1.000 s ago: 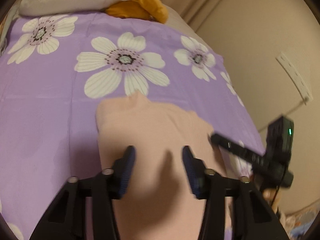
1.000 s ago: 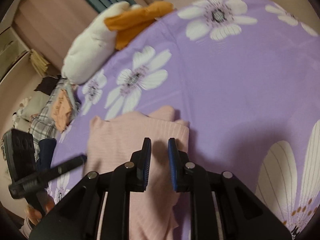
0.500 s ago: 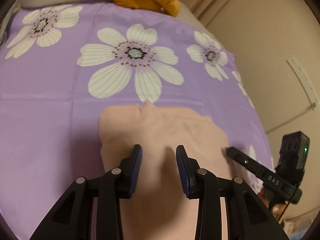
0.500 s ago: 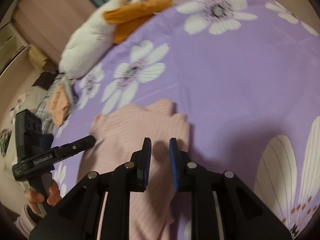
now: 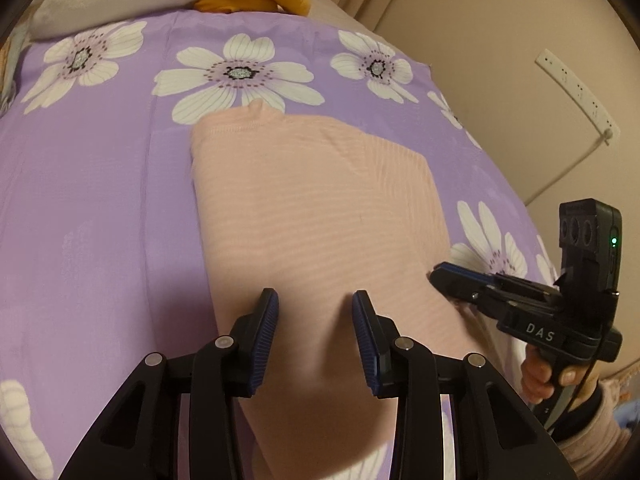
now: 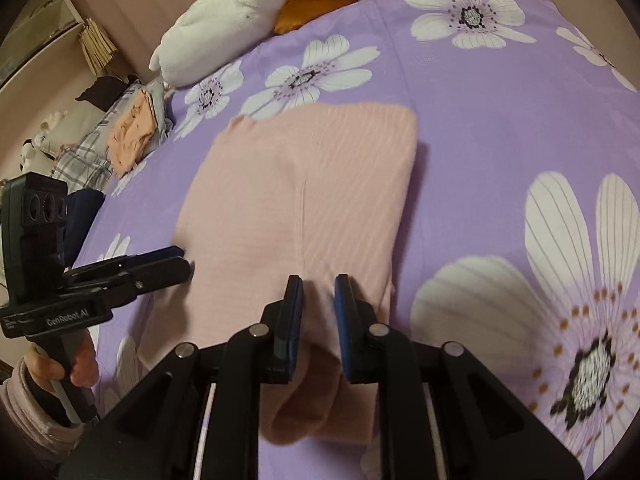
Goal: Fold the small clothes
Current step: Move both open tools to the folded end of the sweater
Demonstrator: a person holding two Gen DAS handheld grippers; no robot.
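Observation:
A pale pink ribbed garment (image 5: 316, 216) lies folded into a long shape on the purple flowered bed cover (image 5: 92, 208). My left gripper (image 5: 315, 316) is open and empty, just above the garment's near part. My right gripper (image 6: 318, 304) hovers over the garment (image 6: 304, 184) with its jaws a narrow gap apart; a fold of pink cloth bulges between them lower down, so I cannot tell if it grips. The right gripper also shows in the left wrist view (image 5: 444, 276) at the garment's right edge, and the left gripper shows in the right wrist view (image 6: 176, 260) at its left edge.
A white and orange plush toy (image 6: 256, 8) lies at the far end of the bed. A pile of other clothes (image 6: 128, 132) sits at the bed's left side. A wall with a power strip (image 5: 576, 92) stands to the right.
Both grippers have drawn back towards the garment's near end. The left jaws narrowed, then opened somewhat. The garment's far edge now lies flatter.

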